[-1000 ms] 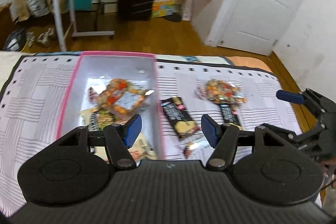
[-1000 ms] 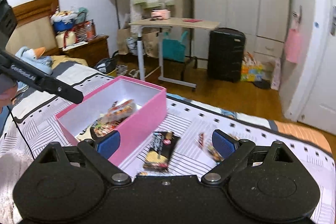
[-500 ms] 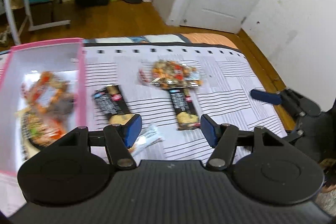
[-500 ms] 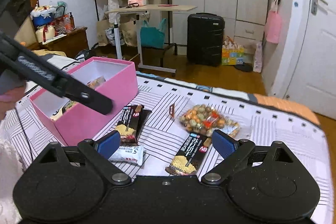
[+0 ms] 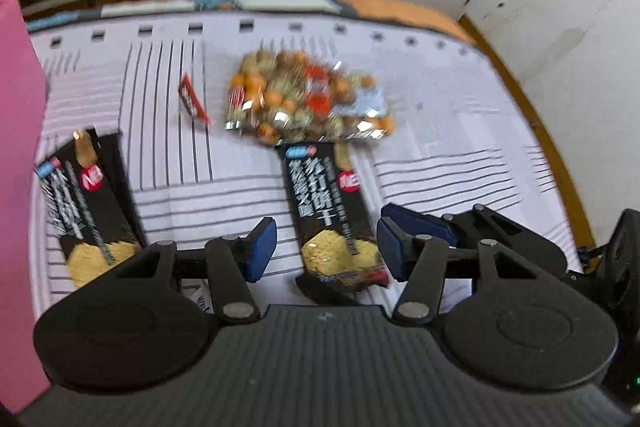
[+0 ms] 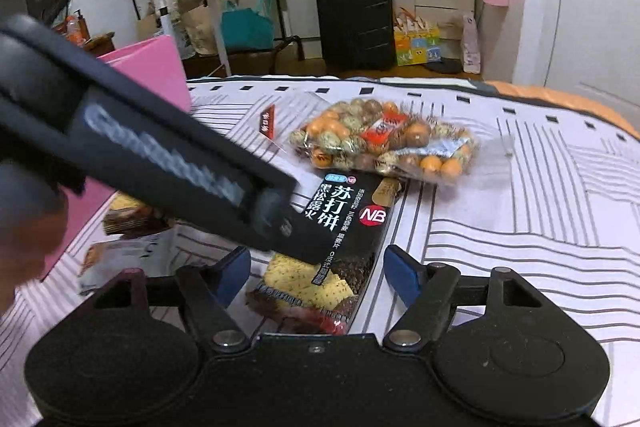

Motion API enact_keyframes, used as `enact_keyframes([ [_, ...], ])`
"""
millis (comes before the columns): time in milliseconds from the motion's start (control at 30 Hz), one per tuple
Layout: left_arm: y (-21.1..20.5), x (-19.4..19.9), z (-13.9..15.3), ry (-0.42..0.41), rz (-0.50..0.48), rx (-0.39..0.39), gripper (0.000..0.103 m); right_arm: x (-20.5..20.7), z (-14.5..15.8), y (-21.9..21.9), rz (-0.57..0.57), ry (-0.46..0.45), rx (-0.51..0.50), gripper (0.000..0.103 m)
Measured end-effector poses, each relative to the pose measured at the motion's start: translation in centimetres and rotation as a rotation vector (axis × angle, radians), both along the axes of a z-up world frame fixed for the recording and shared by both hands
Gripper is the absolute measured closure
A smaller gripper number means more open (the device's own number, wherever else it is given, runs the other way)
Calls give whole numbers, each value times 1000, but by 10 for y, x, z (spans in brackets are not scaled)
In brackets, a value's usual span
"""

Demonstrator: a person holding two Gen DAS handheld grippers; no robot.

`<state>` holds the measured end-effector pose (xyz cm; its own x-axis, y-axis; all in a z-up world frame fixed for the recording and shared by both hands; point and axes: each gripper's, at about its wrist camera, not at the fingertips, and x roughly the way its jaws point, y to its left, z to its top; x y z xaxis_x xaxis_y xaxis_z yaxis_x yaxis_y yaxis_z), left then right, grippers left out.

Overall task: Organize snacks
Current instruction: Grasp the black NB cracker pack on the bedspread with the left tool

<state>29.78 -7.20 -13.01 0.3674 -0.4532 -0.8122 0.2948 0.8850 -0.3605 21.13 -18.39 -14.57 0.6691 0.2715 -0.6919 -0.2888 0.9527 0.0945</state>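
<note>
A black cracker packet point(image 5: 330, 211) lies flat on the striped bedspread point(image 5: 440, 131), its near end framed between the blue pads of the left gripper point(image 5: 326, 253), which hangs just above it with jaws spread wide and nothing held. In the right wrist view the same packet point(image 6: 344, 227) also sits between the parted fingers of the right gripper point(image 6: 316, 273), likewise empty-handed; both tools point toward 12 o'clock along the packet's length. The left gripper's black body point(image 6: 152, 163) cuts diagonally across the right camera from 10 o'clock, its tip over the packet's left edge. Touching the packet's far end at 12 o'clock is a clear bag of mixed nuts point(image 5: 308, 99), with a small red sachet point(image 5: 192, 101) just beside it at 10 o'clock. A second black cracker packet point(image 5: 86, 199) lies at 9 o'clock, near the wall of a pink box point(image 5: 16, 187). Whether that packet touches the box cannot be told. Beyond the bed, a black suitcase point(image 6: 354, 15) stands upright by the wardrobe.
</note>
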Motion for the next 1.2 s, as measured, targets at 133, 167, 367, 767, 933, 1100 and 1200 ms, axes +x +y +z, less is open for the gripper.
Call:
enact_keyframes([
  [133,-2,8,-27,51,18,-4,49,-2,-8,7,-3,-32,-55,28],
  [167,-1,9,-29,50,21,-17,49,-4,-7,8,-7,-36,-59,31],
  [367,6,9,-28,93,26,-120,49,-18,2,10,-50,-23,-35,41],
  [767,13,-28,5,100,-24,-92,49,-60,43,30,-61,11,-41,47],
  [933,15,-44,18,92,-40,-74,49,-70,54,34,-67,26,-40,48],
  [1100,19,-56,25,92,-36,-88,49,-76,65,38,-53,28,-46,48],
  [1200,24,-65,32,87,-28,-97,49,-72,72,39,-43,22,-52,48],
])
